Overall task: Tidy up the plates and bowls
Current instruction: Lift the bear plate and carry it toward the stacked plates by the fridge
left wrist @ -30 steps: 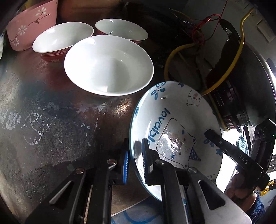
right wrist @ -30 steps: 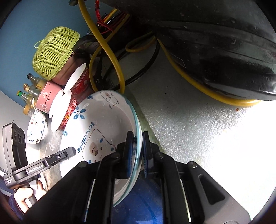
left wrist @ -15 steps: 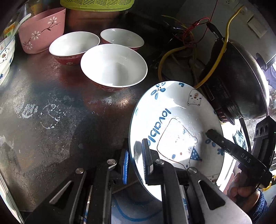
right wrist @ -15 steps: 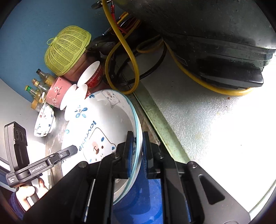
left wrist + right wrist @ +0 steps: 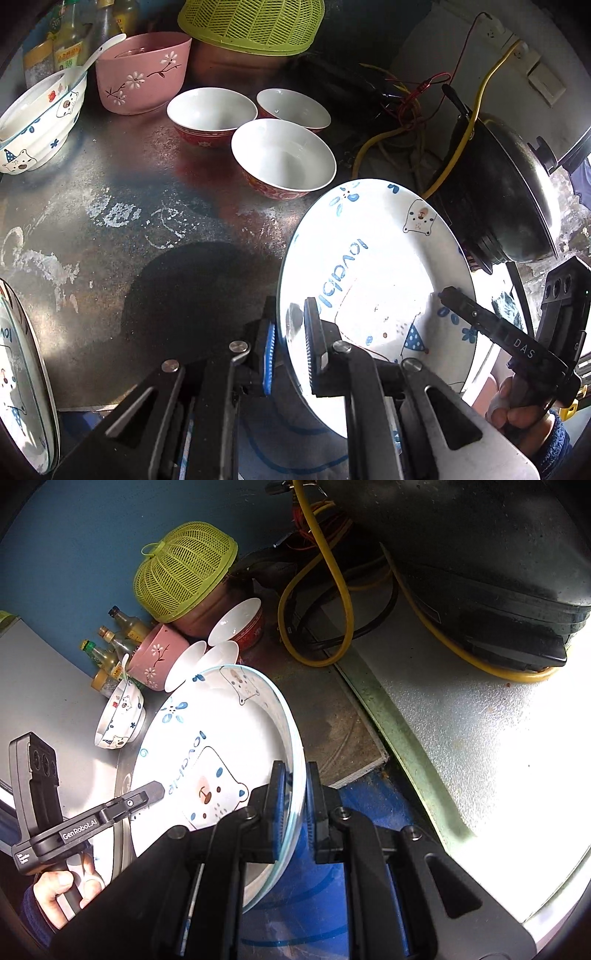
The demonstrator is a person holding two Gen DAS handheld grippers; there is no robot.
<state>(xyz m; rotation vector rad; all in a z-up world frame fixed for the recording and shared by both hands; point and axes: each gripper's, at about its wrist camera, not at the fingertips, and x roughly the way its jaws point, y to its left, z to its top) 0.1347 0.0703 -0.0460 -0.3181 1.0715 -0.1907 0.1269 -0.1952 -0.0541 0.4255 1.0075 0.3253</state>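
Note:
A white plate (image 5: pixel 369 258) printed with blue bears and lettering hangs tilted above the dark metal table (image 5: pixel 129 221). My left gripper (image 5: pixel 288 343) is shut on its left rim. My right gripper (image 5: pixel 295 797) is shut on the opposite rim of the plate (image 5: pixel 207 746). Each gripper shows in the other's view: the right gripper (image 5: pixel 448 295) over the plate's far side, the left gripper (image 5: pixel 157 790) held by a hand. Three red-and-white bowls (image 5: pixel 284 155) stand close together further back on the table.
A pink flowered bowl (image 5: pixel 144 74) and a bear-print bowl with a spoon (image 5: pixel 37 118) stand at the back left, near bottles. A green mesh cover (image 5: pixel 251 22) sits behind. A black cooker (image 5: pixel 509 184) and yellow cable (image 5: pixel 343 602) lie right. Another plate (image 5: pixel 22 387) shows at the left edge.
Both grippers have risen and drawn back with the plate still held between them. The bowls now look smaller and farther off, and more of the table shows.

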